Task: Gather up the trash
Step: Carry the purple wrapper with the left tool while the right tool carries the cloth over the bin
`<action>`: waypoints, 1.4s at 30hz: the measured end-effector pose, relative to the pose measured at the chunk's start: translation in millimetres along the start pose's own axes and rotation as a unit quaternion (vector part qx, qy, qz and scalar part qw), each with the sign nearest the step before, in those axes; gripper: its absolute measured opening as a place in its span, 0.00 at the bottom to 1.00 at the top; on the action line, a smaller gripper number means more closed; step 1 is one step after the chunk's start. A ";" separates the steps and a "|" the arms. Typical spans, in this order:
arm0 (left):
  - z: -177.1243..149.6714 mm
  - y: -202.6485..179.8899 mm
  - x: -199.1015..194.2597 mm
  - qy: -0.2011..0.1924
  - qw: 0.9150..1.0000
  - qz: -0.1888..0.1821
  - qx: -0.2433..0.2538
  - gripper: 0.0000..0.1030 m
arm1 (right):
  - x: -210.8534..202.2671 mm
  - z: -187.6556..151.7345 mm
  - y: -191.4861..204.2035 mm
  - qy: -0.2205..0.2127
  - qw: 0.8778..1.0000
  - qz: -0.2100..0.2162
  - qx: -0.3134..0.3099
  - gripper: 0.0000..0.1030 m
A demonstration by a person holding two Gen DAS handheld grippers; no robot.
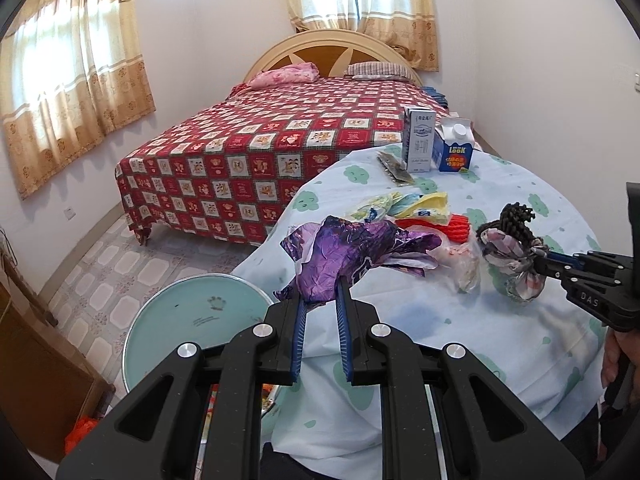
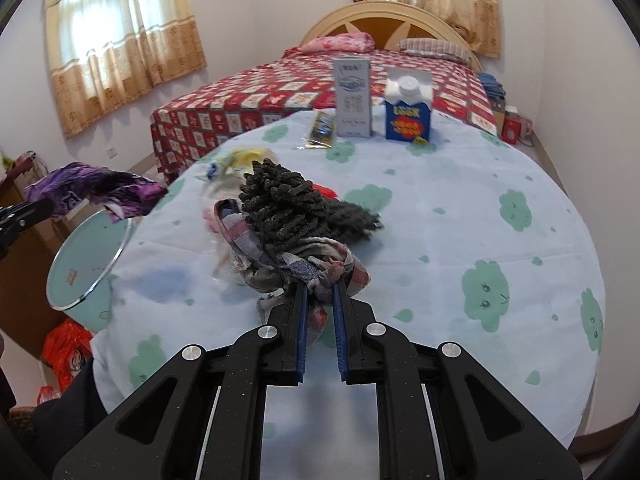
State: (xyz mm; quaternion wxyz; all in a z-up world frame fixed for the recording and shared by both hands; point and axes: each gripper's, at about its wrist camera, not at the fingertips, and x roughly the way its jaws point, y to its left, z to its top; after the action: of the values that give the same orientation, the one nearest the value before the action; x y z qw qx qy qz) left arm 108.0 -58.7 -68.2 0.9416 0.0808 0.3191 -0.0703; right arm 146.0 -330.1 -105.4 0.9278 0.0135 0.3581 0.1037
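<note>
A round pale-green metal bin (image 1: 192, 320) stands left of the counter (image 2: 460, 216), draped in cloud-print cloth. The left gripper (image 1: 322, 286) has its jaws pinched on a crinkled purple foil wrapper (image 1: 352, 248). The right gripper (image 2: 320, 286) has its jaws clamped on a checked rag with dark nubby yarn (image 2: 288, 216). A red patchwork bed (image 1: 260, 152) lies behind.

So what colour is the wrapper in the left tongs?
Purple wrapper, with white patches; clearest in the left wrist view.

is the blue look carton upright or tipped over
Upright. The blue carton stands on its base on the table, white cap on top, beside the tall grey carton.
</note>
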 end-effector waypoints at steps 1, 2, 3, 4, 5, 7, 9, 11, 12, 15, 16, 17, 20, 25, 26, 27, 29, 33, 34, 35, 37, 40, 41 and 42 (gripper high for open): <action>-1.2 0.2 -0.6 0.000 1.000 0.001 -0.001 0.14 | -1.2 0.6 2.0 -0.001 1.000 0.001 -0.002 0.12; -1.5 1.6 -1.1 0.001 1.000 0.002 -0.002 0.14 | -3.4 1.6 5.0 -0.003 1.000 0.003 -0.005 0.12; -2.0 3.4 -1.7 0.000 1.000 0.003 -0.003 0.14 | -4.6 2.3 6.2 -0.004 1.000 0.005 -0.006 0.12; -2.2 4.4 -2.0 0.000 1.000 0.003 -0.003 0.14 | -7.2 3.8 9.0 -0.005 1.000 0.008 -0.009 0.12; -2.4 5.5 -2.4 0.000 1.000 0.004 -0.003 0.14 | -9.5 4.9 10.9 -0.007 1.000 0.010 -0.011 0.12; -2.6 7.4 -3.6 -0.001 1.000 0.004 -0.006 0.14 | -15.9 7.3 13.5 -0.015 1.000 0.010 -0.012 0.12; -2.1 6.4 -4.7 -0.002 1.000 0.003 -0.008 0.14 | -22.2 9.9 15.8 -0.024 1.000 0.010 -0.013 0.12; -1.8 6.9 -4.9 -0.002 1.000 0.003 -0.008 0.14 | -25.9 10.4 16.5 -0.032 0.999 0.001 -0.016 0.12; -1.9 7.0 -4.9 -0.002 1.000 0.003 -0.008 0.14 | -26.3 10.0 16.8 -0.035 0.999 -0.007 -0.021 0.12; -1.7 7.3 -5.3 -0.002 1.000 0.002 -0.006 0.14 | -14.8 5.4 12.4 -0.024 0.999 -0.019 -0.020 0.12; -1.8 6.6 -5.4 -0.002 1.000 0.003 -0.006 0.14 | -9.6 3.3 10.6 -0.019 0.999 -0.024 -0.020 0.12; -1.6 6.8 -5.5 -0.002 1.000 0.002 -0.006 0.14 | -6.2 2.5 9.1 -0.015 0.999 -0.029 -0.022 0.12; -2.0 5.6 -5.0 0.000 1.000 0.004 -0.005 0.14 | 9.8 -6.1 3.2 0.010 0.999 -0.027 -0.015 0.12; -0.1 10.8 -9.6 -0.002 1.000 0.010 -0.004 0.14 | -13.2 2.4 29.0 -0.030 0.999 0.016 -0.031 0.12; 0.3 12.6 -10.8 -0.002 1.000 0.010 -0.005 0.14 | -17.3 3.9 33.6 -0.037 0.999 0.021 -0.034 0.12; 0.6 13.1 -12.0 -0.002 1.000 0.011 -0.005 0.14 | -22.4 5.9 38.4 -0.045 0.998 0.029 -0.036 0.12; 1.6 17.9 -16.6 -0.006 1.000 0.014 -0.006 0.14 | -31.4 9.7 47.7 -0.057 0.997 0.041 -0.038 0.12; 0.4 27.2 -24.3 -0.013 1.000 0.025 -0.008 0.14 | -32.2 15.8 50.2 -0.065 0.997 0.037 -0.035 0.12; -0.3 29.5 -25.0 -0.014 1.000 0.027 -0.008 0.14 | -30.8 16.6 49.2 -0.066 0.997 0.036 -0.032 0.12; -1.1 32.5 -25.7 -0.014 0.999 0.030 -0.009 0.14 | -30.9 17.2 50.9 -0.066 0.997 0.037 -0.030 0.12; -3.3 38.5 -26.9 -0.013 0.999 0.035 -0.010 0.14 | -30.1 18.4 52.1 -0.066 0.997 0.037 -0.028 0.12; -7.6 48.7 -27.6 -0.010 0.999 0.043 -0.012 0.14 | -28.3 20.9 58.8 -0.068 0.996 0.036 -0.034 0.12; -9.4 52.3 -27.6 -0.009 0.999 0.047 -0.012 0.14 | -26.7 22.1 61.3 -0.068 0.996 0.036 -0.037 0.12; -10.5 55.3 -27.6 -0.008 0.999 0.049 -0.013 0.14 | -24.7 23.2 65.9 -0.068 0.996 0.036 -0.040 0.12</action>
State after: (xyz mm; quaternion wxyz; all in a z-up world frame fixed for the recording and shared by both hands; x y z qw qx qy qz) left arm 90.3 -0.4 -53.6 0.9475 0.0835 0.3081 -0.0203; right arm 131.6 -269.5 -65.3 0.9454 -0.0041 0.2890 0.1503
